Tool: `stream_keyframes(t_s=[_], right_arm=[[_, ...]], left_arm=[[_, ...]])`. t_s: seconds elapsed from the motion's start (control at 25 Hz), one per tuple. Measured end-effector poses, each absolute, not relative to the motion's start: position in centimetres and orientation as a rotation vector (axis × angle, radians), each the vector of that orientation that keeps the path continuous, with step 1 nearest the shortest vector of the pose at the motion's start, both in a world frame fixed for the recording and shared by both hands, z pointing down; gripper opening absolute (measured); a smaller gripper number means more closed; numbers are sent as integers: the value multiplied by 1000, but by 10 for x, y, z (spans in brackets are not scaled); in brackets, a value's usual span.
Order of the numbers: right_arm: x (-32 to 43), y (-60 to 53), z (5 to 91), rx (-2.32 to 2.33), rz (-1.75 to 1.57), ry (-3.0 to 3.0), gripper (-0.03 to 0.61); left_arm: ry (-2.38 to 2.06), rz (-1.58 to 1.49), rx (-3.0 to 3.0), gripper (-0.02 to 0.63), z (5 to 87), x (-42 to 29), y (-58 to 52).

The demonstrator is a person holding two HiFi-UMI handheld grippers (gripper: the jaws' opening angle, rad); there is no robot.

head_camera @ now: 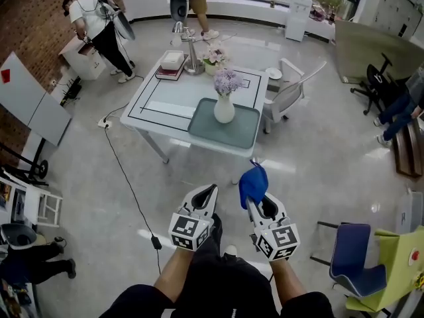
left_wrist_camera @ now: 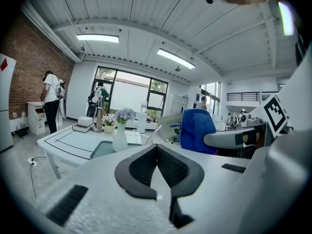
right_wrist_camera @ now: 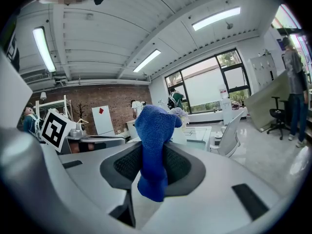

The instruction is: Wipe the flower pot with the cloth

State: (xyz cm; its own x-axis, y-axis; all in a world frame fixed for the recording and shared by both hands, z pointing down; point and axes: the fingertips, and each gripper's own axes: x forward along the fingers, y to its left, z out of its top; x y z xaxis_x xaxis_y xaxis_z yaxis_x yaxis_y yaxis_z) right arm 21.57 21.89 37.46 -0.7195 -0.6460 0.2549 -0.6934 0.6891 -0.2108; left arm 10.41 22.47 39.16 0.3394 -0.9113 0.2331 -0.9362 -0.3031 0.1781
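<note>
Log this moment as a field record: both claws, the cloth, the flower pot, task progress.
left claw: shut, empty
right claw: shut on the blue cloth, which sticks up from between the jaws
flower pot: white, upright, purple flowers, standing on a grey-green mat
mat location: near edge of the white table
contact: neither claw nor cloth touches the flower pot; both claws are short of the table
wiping: not yet begun

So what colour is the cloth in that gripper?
Blue; the cloth shows best in the right gripper view.
</note>
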Motion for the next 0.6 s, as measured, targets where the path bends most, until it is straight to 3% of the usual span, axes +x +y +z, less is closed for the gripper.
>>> stream_keyframes(t_s=[0.6], right_arm=[[110,58,406,1129,495,-2608,114]], left_arm=[[-1506,183,2379,6,422,13,51]])
